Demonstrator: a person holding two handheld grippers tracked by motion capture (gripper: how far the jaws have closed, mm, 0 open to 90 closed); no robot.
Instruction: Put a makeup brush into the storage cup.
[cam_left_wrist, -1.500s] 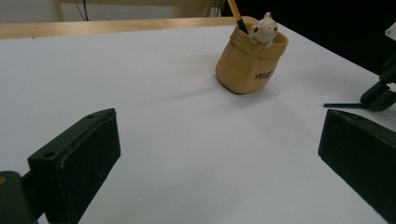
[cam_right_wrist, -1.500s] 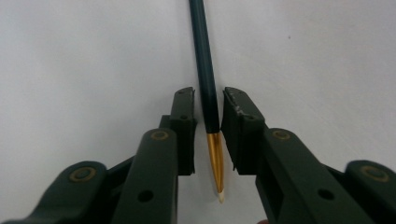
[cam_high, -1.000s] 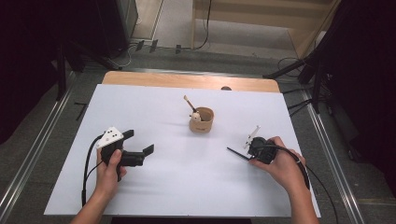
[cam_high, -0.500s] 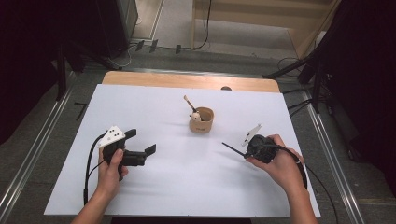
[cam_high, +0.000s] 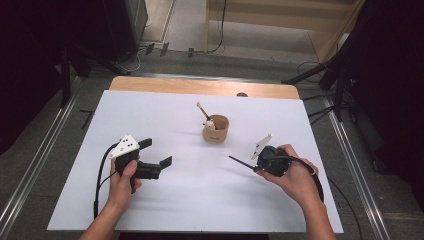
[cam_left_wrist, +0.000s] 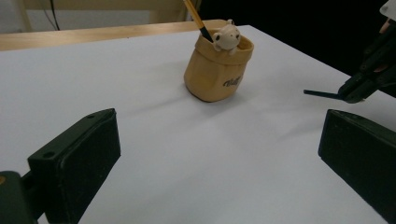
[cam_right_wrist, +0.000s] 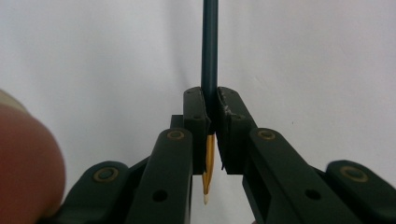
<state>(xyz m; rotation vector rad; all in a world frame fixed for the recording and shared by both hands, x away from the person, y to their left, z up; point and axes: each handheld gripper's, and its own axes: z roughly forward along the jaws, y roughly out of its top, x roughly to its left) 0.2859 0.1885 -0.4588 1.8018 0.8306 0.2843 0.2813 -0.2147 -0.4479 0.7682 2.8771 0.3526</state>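
A tan pouch-shaped holder (cam_high: 216, 131) stands mid-table with a small pale figure (cam_left_wrist: 226, 36) and a wooden pencil (cam_left_wrist: 196, 16) sticking out of it. My right gripper (cam_high: 257, 167) is shut on a dark green pencil (cam_high: 241, 162), which points left, just above the sheet to the right of the holder. Up close, the jaws (cam_right_wrist: 210, 107) pinch the pencil's shaft (cam_right_wrist: 209, 46) near its sharpened end. Left of the holder, my left gripper (cam_high: 156, 152) stands open, low over the sheet and aimed at the holder (cam_left_wrist: 215, 70), with nothing between its jaws (cam_left_wrist: 219, 149).
A white sheet (cam_high: 150, 110) covers the table, and a strip of wood (cam_high: 200, 86) shows along its far edge. Metal rails run along both sides on the floor. Cables trail from both grippers toward the near edge.
My right gripper has shifted a little to the left and risen slightly, carrying the green pencil with it. The left gripper has barely moved.
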